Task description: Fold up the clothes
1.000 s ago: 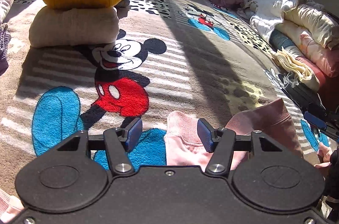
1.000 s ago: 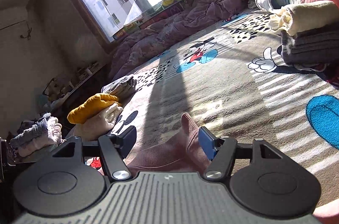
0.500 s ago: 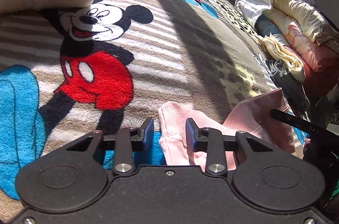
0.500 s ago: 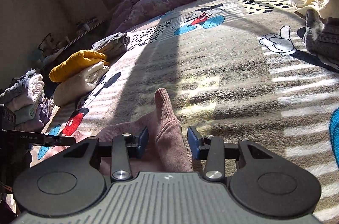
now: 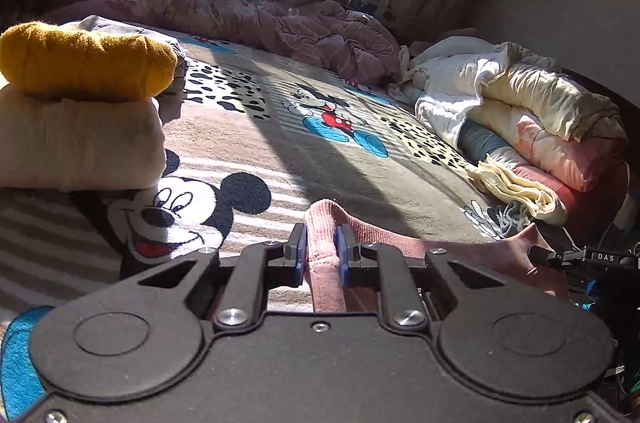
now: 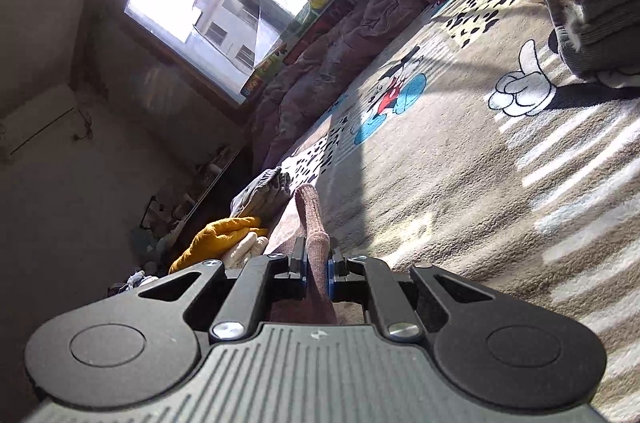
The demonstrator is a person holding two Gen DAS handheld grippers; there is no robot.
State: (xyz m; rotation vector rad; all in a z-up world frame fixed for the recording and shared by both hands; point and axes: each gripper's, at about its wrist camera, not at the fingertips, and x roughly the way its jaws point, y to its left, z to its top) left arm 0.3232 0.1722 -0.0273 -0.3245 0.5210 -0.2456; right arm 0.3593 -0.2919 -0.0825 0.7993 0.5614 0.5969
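Note:
A pink ribbed garment (image 5: pixel 448 243) lies on the Mickey Mouse blanket (image 5: pixel 248 143) at the near edge of the bed. My left gripper (image 5: pixel 322 247) is shut on a raised fold of its edge, which pokes up between the blue pads. In the right wrist view the same pink garment (image 6: pixel 310 211) stands up as a narrow ridge. My right gripper (image 6: pixel 317 261) is closing on it, and its pads press the cloth from both sides. The fabric stretches between the two grippers. The rest of the garment is hidden under the gripper bodies.
A folded yellow garment (image 5: pixel 84 61) sits on a folded cream one (image 5: pixel 76 143) at the left. Unfolded clothes (image 5: pixel 520 119) are heaped along the right side. A purple quilt (image 5: pixel 240 11) lies by the window. Dark grey folded clothes (image 6: pixel 600 31) sit at the far right.
Both grippers went from open around the pink garment's edge to shut on it. The left view has tilted up toward the window, and the right view has rolled.

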